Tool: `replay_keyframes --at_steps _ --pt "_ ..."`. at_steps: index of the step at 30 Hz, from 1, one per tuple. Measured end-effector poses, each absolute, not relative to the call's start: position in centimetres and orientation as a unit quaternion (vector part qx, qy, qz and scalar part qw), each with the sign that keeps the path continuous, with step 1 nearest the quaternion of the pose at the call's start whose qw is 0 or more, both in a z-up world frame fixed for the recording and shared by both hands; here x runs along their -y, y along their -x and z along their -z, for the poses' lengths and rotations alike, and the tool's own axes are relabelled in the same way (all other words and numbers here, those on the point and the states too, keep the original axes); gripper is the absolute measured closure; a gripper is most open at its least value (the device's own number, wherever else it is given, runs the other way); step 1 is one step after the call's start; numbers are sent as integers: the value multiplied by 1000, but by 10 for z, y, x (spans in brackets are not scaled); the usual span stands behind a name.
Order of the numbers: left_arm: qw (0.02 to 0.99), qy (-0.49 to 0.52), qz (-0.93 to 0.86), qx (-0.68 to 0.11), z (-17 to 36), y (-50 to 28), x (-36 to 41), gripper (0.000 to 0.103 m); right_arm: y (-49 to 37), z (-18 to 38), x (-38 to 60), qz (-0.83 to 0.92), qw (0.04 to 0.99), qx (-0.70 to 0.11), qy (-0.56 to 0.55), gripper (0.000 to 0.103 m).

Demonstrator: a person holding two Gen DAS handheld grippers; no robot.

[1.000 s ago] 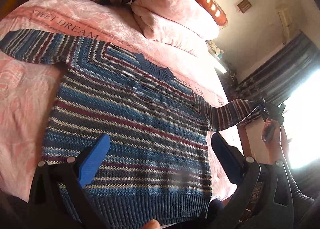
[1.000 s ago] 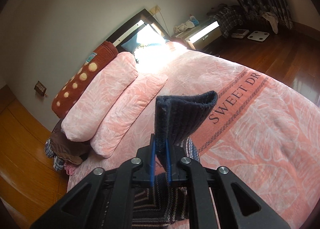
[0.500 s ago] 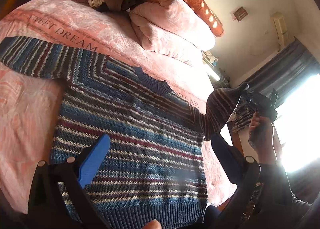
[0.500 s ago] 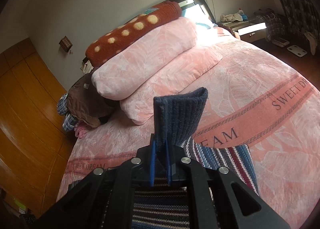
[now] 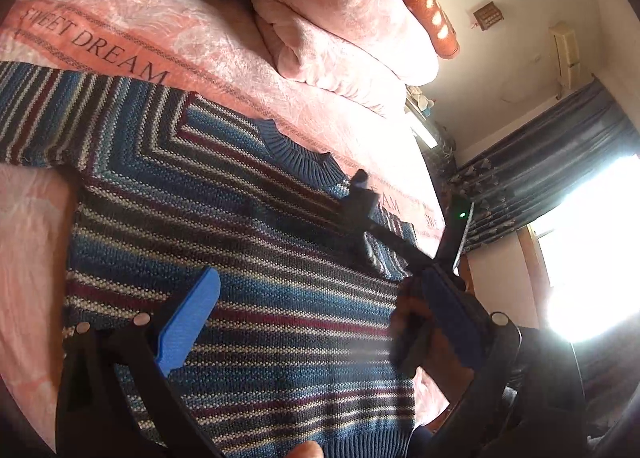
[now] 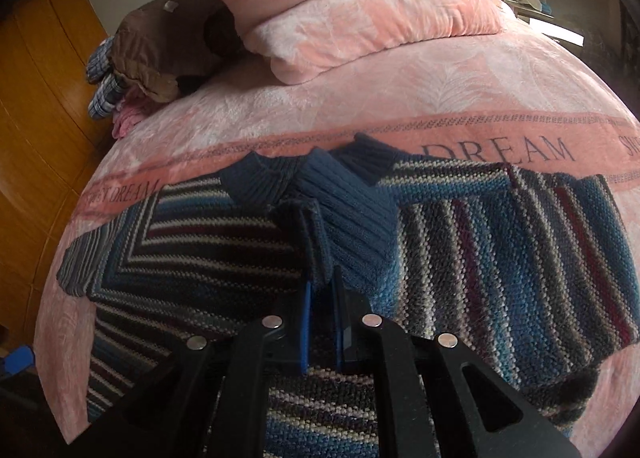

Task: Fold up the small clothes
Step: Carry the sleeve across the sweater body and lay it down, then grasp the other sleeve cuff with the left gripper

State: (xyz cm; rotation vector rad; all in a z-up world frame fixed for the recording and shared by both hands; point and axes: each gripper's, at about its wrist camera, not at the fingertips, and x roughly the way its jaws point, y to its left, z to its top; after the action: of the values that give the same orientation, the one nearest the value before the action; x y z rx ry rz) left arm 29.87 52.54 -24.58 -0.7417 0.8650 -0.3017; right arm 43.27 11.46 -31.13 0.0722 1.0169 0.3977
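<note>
Sweater (image 5: 248, 258) lies flat on the pink bed (image 6: 400, 97), its cuff (image 6: 344, 225) pinched by the right gripper (image 6: 322, 290) over the chest, while the left gripper's (image 5: 320, 310) fingers are spread wide.

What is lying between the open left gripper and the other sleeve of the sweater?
Nothing visible. The left gripper hovers open over the sweater, and the flat left sleeve lies uncovered on the blanket. The right gripper holds the cuff near the collar, off that path.
</note>
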Motion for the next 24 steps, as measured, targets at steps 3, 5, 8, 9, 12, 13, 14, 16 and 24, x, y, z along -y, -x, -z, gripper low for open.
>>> replay_keyframes --at_steps 3,5,8,9,12,13,14,16,24 --pt "811 362 163 -430 264 -328 -512 3 -420 337 -130 -199 841 -504 -3 81" --pt "791 382 179 -443 280 -350 -503 3 -409 332 -122 -210 846 -490 -10 75" --pt "749 430 201 -462 308 -382 -482 3 -386 317 -81 -209 849 -479 -78 66" --pt "737 443 206 -467 317 -392 -473 3 -378 313 -68 -207 847 -479 -105 63" --pt "711 463 206 -488 344 -418 -444 3 -345 314 -34 -202 840 -471 -175 61" --pt "709 460 192 -498 351 -426 -436 3 -336 318 -26 -200 838 -469 -194 60" --pt "709 457 180 -506 358 -432 -429 3 -328 324 -20 -197 835 -467 -212 60" --pt "703 459 166 -518 370 -443 -418 3 -321 334 -16 -201 826 -465 -247 60" --pt "714 421 106 -548 374 -468 -402 94 -318 344 -42 -256 825 -450 -228 60"
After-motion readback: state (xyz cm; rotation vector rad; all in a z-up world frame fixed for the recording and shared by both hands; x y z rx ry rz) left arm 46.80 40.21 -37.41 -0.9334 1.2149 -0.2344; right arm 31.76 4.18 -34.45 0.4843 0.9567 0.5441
